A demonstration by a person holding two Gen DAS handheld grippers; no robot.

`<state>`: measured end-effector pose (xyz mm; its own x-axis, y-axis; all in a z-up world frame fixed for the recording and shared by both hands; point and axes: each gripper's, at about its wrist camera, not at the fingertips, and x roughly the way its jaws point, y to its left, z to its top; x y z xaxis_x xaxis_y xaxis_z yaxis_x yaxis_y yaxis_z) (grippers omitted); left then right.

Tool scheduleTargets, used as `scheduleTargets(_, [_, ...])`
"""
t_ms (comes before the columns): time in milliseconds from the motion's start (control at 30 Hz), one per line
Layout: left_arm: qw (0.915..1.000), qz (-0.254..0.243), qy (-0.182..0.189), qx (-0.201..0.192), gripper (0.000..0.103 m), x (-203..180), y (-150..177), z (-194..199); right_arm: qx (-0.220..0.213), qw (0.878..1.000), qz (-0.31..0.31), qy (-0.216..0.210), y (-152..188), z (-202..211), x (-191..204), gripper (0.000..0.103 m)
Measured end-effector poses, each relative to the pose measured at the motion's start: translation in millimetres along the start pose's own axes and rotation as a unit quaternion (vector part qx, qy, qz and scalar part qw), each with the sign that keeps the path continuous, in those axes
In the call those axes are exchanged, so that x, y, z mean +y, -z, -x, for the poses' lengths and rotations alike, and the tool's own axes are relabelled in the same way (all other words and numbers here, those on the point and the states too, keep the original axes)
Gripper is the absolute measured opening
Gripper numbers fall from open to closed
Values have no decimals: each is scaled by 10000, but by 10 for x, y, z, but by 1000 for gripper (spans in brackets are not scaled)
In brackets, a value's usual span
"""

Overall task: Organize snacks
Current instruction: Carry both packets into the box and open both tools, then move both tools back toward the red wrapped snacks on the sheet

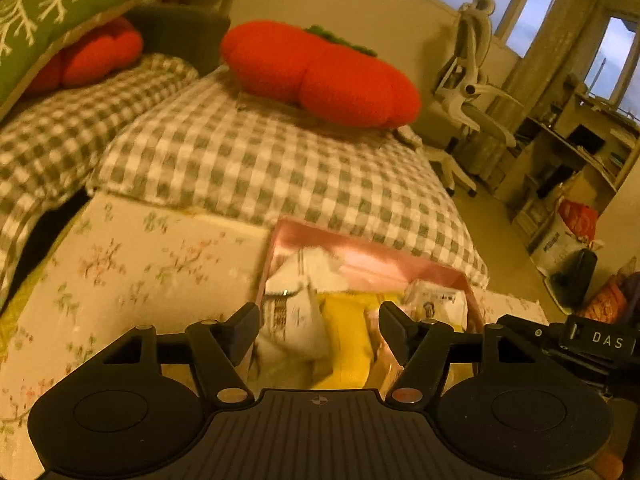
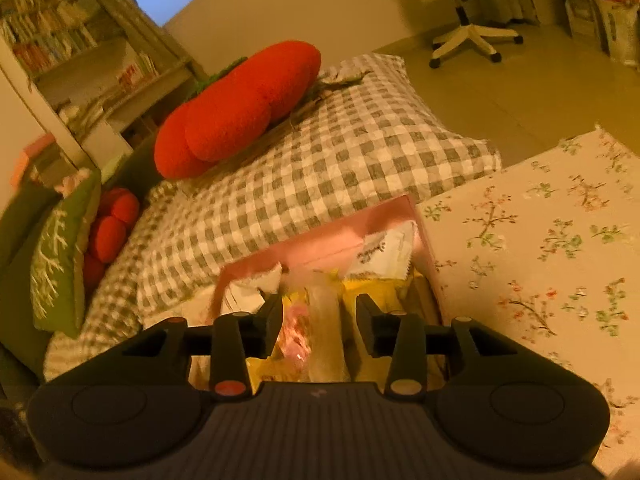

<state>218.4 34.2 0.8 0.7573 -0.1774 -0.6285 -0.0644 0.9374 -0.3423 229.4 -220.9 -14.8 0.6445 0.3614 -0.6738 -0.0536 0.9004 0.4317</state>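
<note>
Both grippers hover over the pink box (image 1: pixel 360 256) of snack packets (image 1: pixel 296 320) on the floral cloth (image 1: pixel 140 264); left gripper (image 1: pixel 319 328) fingers apart, empty; right gripper (image 2: pixel 319 324) likewise, above a clear wrapper (image 2: pixel 320 320) only its view shows

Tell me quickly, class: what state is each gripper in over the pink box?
Left gripper: jaws open, holding nothing, above the snack packets in the pink box.
Right gripper: jaws open, gripping nothing, a clear packet lying below them.
</note>
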Motion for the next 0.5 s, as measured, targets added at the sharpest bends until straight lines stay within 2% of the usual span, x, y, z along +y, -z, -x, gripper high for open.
scheduleTargets(133, [9995, -150, -200, 193, 66, -1, 69, 16, 102, 9996, 223, 137, 42, 95, 86, 47])
scheduleTargets(267, [9980, -198, -304, 523, 66, 8, 188, -5, 259, 9981, 488, 257, 110, 188, 141, 67])
scheduleTargets(367, [9958, -268, -381, 787, 70, 5, 289, -35, 379, 9972, 499, 399, 151, 227, 107, 74])
scheduleTargets(500, [9922, -315, -506, 1092, 77, -1, 401, -43, 722, 9945, 330, 688, 199, 168, 8, 76])
